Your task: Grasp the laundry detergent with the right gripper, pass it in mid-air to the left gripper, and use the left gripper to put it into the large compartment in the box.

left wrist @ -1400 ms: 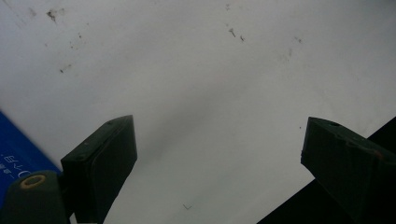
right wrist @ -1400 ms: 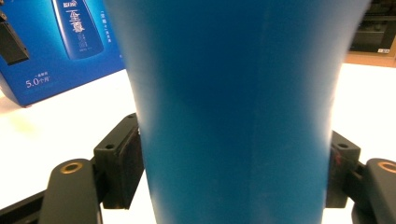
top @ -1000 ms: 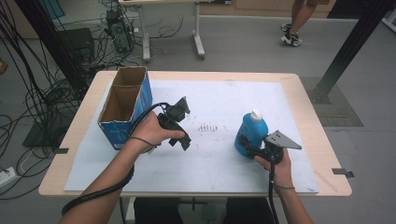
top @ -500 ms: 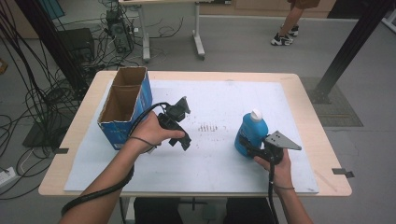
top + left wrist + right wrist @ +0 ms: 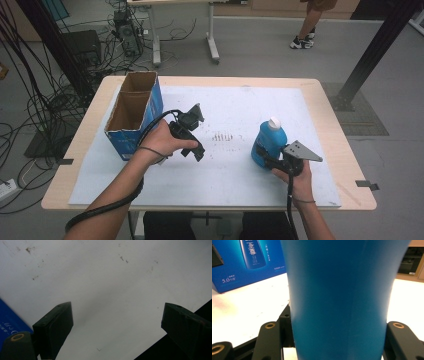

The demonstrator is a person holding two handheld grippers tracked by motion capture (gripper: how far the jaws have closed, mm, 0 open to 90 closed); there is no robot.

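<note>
The right gripper [image 5: 261, 156] is clamped around the blue bottle [image 5: 270, 141], which stands upright just ahead of that hand. The left gripper [image 5: 117, 325] hangs spread wide above bare white table [image 5: 107, 285], the open blue box [image 5: 131, 117] just beyond it

Probably a lab: tangled cables [image 5: 30, 95], a computer tower [image 5: 127, 32], bare desks [image 5: 170, 5] on grey floor [image 5: 260, 45].

A wooden table [image 5: 330, 105] carries a white mat [image 5: 235, 175]. On the mat stand an open blue cardboard box [image 5: 132, 117] at left and a blue bottle [image 5: 269, 140] at right.
</note>
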